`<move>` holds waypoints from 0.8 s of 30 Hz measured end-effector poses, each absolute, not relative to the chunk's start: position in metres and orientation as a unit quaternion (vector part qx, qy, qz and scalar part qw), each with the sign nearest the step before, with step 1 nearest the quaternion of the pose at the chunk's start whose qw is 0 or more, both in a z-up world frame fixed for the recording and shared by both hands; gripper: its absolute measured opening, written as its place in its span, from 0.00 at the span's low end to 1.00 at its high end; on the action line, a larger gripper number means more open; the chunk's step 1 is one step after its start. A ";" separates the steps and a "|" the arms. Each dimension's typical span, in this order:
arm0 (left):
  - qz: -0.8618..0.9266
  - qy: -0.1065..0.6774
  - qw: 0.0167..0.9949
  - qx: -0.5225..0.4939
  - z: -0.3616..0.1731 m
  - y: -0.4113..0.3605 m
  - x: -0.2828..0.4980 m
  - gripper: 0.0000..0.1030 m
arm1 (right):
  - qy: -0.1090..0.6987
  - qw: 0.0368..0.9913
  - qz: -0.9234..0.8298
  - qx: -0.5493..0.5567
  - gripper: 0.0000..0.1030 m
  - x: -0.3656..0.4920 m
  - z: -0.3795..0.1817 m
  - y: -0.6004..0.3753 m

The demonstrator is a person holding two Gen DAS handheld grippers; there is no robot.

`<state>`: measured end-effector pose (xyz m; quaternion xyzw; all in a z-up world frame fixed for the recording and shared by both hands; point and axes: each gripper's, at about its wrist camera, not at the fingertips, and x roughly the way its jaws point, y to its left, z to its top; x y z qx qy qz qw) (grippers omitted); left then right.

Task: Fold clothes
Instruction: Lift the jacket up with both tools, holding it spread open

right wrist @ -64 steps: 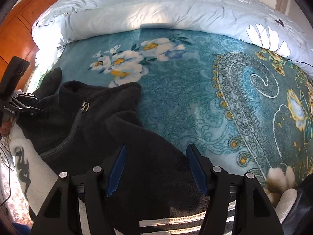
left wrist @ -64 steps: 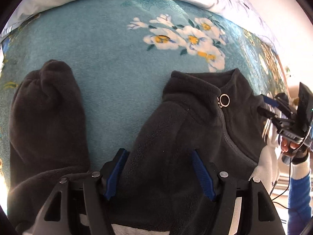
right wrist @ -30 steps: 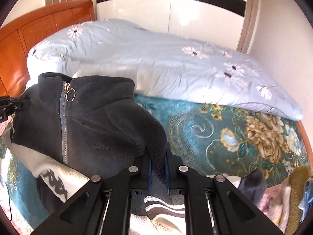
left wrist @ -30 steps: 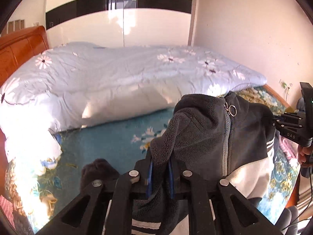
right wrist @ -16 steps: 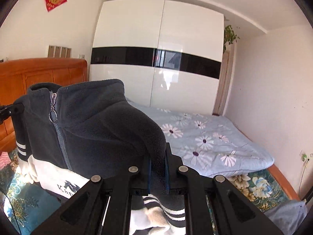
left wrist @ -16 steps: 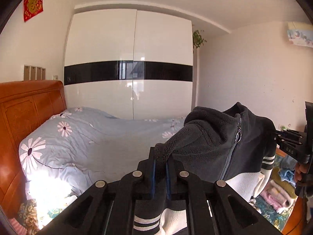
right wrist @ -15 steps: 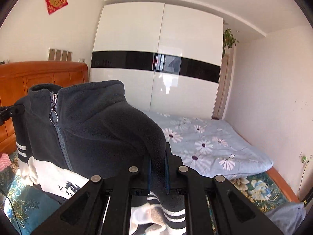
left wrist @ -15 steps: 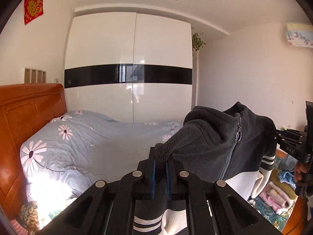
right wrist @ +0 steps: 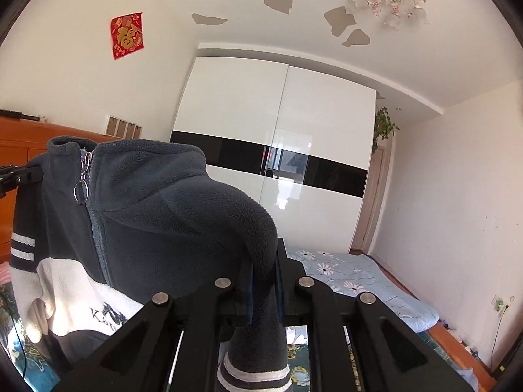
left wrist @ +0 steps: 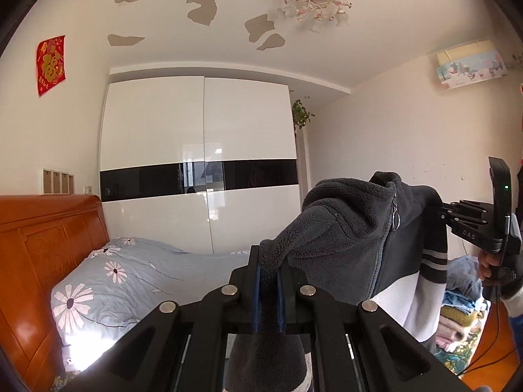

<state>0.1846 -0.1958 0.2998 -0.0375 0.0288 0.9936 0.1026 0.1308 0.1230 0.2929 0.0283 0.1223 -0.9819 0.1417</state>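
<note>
A: Which step is this?

B: The lift, I'd say. The fleece jacket (left wrist: 353,228) hangs in the air above the bed (left wrist: 108,281), stretched between both tools, zip (right wrist: 94,228) facing the far wardrobe (left wrist: 202,170). The left gripper (left wrist: 268,290) is clamped on one shoulder of the jacket, the right gripper (right wrist: 263,289) on the other.

A: And next?

B: Probably lowering it flat onto the bed, front down or up, keeping both shoulders level so the body does not bunch. After that, the sleeves go in.

A: Do the two views differ?

B: Yes. The left view shows the right tool from the side, with the person's hand (left wrist: 487,264) on its handle, and a pile of clothes (left wrist: 457,307) low at the right. The right view shows the white lower panel with dark lettering (right wrist: 104,317) and the ring pull (right wrist: 80,192) more plainly.
</note>
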 end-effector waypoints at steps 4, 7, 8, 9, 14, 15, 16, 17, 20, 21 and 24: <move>0.989 0.011 0.115 -0.090 0.280 -0.203 0.155 0.08 | 0.138 0.148 -0.977 0.070 0.11 0.111 0.279 0.116; 0.980 -0.021 0.113 -0.165 0.240 -0.202 0.106 0.08 | 0.145 0.144 -0.970 0.134 0.11 0.069 0.243 0.108; 0.974 -0.033 0.110 -0.193 0.224 -0.203 0.087 0.08 | 0.143 0.144 -0.966 0.158 0.11 0.055 0.228 0.106; 0.969 -0.043 0.107 -0.218 0.207 -0.204 0.069 0.08 | 0.141 0.143 -0.963 0.181 0.11 0.041 0.212 0.105; 0.943 -0.083 0.088 -0.310 0.122 -0.200 0.001 0.08 | 0.122 0.138 -0.941 0.283 0.10 -0.028 0.133 0.101; 0.936 -0.097 0.085 -0.327 0.107 -0.201 -0.011 0.08 | 0.116 0.137 -0.936 0.302 0.11 -0.042 0.118 0.101; 0.929 -0.110 0.081 -0.344 0.092 -0.201 -0.022 0.08 | 0.107 0.136 -0.931 0.321 0.11 -0.052 0.101 0.106; 0.924 -0.116 0.075 -0.356 0.078 -0.203 -0.034 0.08 | 0.098 0.135 -0.925 0.340 0.11 -0.062 0.085 0.111; 0.909 -0.141 0.059 -0.387 0.044 -0.208 -0.065 0.08 | 0.087 0.128 -0.914 0.375 0.11 -0.091 0.050 0.112; 0.904 -0.152 0.055 -0.395 0.035 -0.210 -0.075 0.08 | 0.083 0.128 -0.911 0.383 0.11 -0.100 0.043 0.110; 0.895 -0.171 0.040 -0.411 0.014 -0.215 -0.103 0.08 | 0.074 0.127 -0.901 0.409 0.10 -0.128 0.021 0.105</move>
